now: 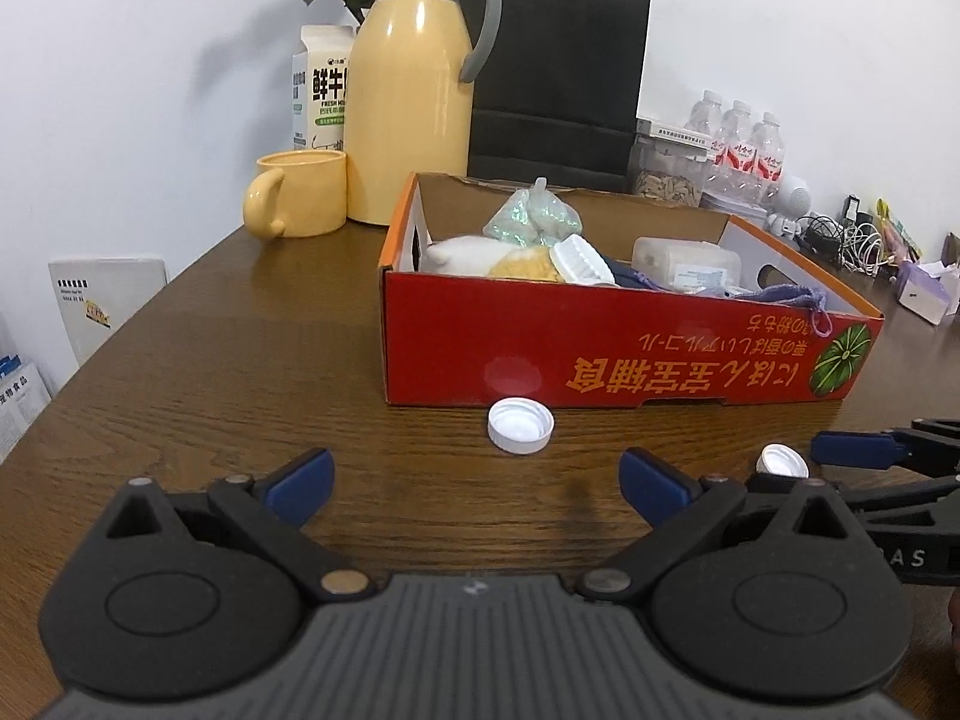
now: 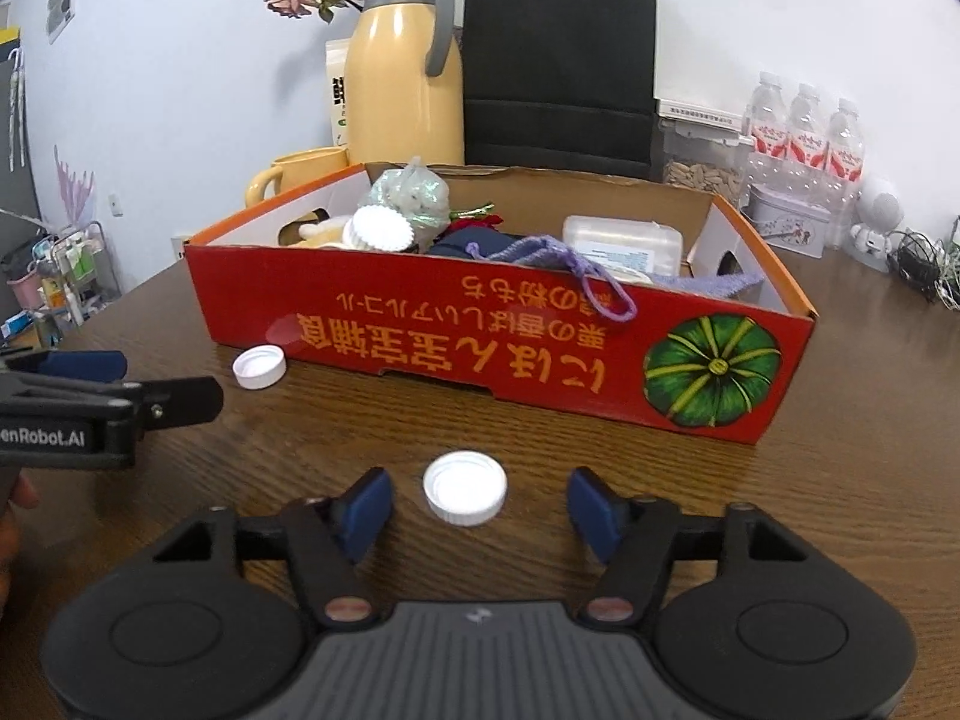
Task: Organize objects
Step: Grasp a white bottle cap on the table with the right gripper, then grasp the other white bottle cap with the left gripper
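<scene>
— What does your left wrist camera give you?

— My left gripper (image 1: pixel 477 483) stands wide open over the wooden table (image 1: pixel 240 372), holding nothing. One white cap (image 1: pixel 520 425) lies ahead of it, just before the red box (image 1: pixel 600 348).

— And the right wrist view?

— My right gripper (image 2: pixel 477 507) has its pads either side of a second white cap (image 2: pixel 465 487) on the table, gaps showing on both sides, so not gripping. The box sits beyond.
</scene>
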Motion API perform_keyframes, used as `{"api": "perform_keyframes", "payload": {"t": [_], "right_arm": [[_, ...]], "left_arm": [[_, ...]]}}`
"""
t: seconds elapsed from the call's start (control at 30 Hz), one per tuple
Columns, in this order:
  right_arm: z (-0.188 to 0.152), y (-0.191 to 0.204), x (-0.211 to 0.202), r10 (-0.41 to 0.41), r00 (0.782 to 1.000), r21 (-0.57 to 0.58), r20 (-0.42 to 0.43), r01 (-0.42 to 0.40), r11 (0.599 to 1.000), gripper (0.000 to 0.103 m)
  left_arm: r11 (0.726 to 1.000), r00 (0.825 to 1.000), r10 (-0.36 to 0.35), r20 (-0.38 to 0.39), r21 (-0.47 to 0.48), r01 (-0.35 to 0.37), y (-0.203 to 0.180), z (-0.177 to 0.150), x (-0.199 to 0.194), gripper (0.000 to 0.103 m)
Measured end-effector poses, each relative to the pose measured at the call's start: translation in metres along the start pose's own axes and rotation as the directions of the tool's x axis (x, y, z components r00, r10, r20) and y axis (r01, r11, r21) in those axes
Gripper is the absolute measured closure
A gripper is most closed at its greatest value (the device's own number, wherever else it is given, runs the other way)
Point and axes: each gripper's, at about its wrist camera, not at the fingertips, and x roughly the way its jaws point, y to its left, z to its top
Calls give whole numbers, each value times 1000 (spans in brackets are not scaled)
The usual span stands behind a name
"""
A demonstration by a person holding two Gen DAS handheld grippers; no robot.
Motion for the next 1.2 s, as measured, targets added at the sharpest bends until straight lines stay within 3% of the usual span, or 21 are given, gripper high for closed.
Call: {"api": "perform_keyframes", "payload": {"t": [0.1,0.13,0.33,0.7,1.2], "right_arm": [[2,1,0,6,1000,-4,8,-5,1000,62],[2,1,0,6,1000,-3,11,-6,1000,75],[2,1,-3,-1,1000,3,26,1,1000,76],[-1,-13,-30,-72,976,60,204,61,996,76],[-3,-31,-38,-108,962,99,252,85,991,76]], "left_arm": [[1000,1000,2,-12,-9,-2,1,0,2,0],[1000,1000,1,-15,-12,-1,2,0,3,0],[1000,1000,7,-31,-20,-8,2,0,5,0],[999,997,21,-73,-29,-23,4,1,14,0],[991,985,132,-107,21,-131,-14,14,43,0]]}}
